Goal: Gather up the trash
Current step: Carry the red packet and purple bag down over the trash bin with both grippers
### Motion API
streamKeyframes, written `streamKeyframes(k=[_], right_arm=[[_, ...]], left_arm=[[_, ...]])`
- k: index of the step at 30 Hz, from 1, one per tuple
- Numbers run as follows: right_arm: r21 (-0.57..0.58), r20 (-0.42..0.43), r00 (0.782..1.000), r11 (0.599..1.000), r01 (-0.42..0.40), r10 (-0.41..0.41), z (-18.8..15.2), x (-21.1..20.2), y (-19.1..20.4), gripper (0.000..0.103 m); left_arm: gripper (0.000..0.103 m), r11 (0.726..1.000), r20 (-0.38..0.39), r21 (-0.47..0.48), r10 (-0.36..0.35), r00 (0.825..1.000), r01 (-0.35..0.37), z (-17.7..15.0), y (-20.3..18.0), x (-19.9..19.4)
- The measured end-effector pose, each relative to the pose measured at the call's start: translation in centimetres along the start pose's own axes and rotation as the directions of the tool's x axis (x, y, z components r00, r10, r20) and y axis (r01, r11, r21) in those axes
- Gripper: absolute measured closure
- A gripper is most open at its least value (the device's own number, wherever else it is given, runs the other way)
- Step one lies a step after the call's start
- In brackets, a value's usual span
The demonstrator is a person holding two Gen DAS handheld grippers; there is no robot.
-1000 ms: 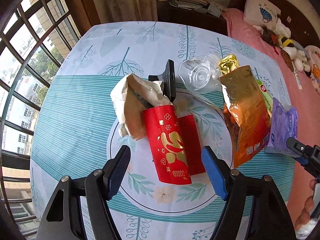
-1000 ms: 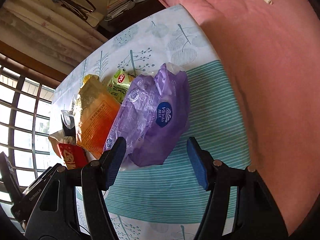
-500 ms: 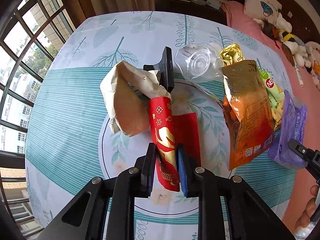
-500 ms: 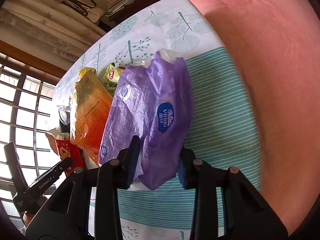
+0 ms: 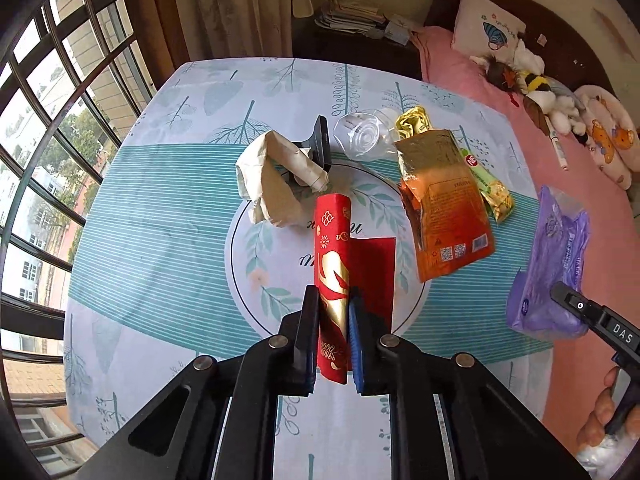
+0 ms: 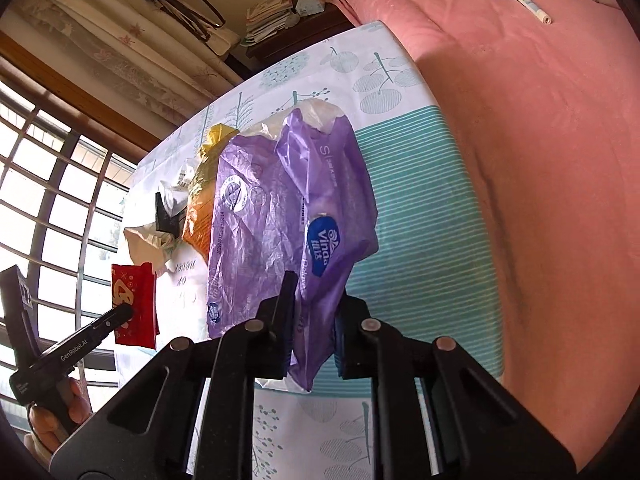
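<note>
The left hand-held gripper [image 5: 334, 332] is clamped on the near end of a red envelope [image 5: 334, 248]; its jaws have just been closing, and the envelope sits pinched between the pads. The envelope's long axis runs straight away from the gripper toward the far side of the table [image 5: 160, 240], its far end raised clear of a flat red sheet [image 5: 374, 276] lying on the cloth just beside it. The left wrist view alone shows the full spread of remaining litter: a crumpled brown paper bag [image 5: 272, 184], a clear plastic cup [image 5: 362, 138] on its side, an orange and gold pouch [image 5: 444, 204] and a green wrapper [image 5: 486, 184] partly under it. The right hand-held gripper [image 6: 316, 332] is clamped on the lower edge of a purple plastic wrapper [image 6: 280, 220]; its jaws have likewise just been closing on the plastic. The wrapper's long axis extends away from the gripper, its open torn end farthest from the jaws. The right wrist view alone shows the wrapper's printed blue logo and the pink bed [image 6: 520, 120] directly beside the table edge. Each view shows the other gripper's body and the hand [image 6: 60, 412] holding it at its margin.
</note>
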State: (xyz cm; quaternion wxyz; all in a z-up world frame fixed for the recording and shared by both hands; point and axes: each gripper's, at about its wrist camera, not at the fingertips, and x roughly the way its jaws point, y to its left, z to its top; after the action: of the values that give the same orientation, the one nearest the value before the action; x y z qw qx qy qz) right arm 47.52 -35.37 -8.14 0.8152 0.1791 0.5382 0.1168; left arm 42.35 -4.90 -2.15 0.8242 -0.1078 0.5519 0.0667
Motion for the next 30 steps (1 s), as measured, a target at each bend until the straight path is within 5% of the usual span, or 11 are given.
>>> streamKeyframes(k=[13,30], right_arm=[[-0.085,0.073,0.997,0.996,-0.008,0.014,-12.5,-7.5,6.7,0.093],[-0.076,0.165,0.984,0.994,0.079,-0.066,-37.5,-16.6,17.5,0.094]], left_arm=[[0.090,0.979,0.131,0.198,-0.071,0.989,0.044,-10.8,3.1,-11.7],[0.090,0.929,0.176,0.361,-0.157,0.972,0.085,-28.5,15.1,-21.9]])
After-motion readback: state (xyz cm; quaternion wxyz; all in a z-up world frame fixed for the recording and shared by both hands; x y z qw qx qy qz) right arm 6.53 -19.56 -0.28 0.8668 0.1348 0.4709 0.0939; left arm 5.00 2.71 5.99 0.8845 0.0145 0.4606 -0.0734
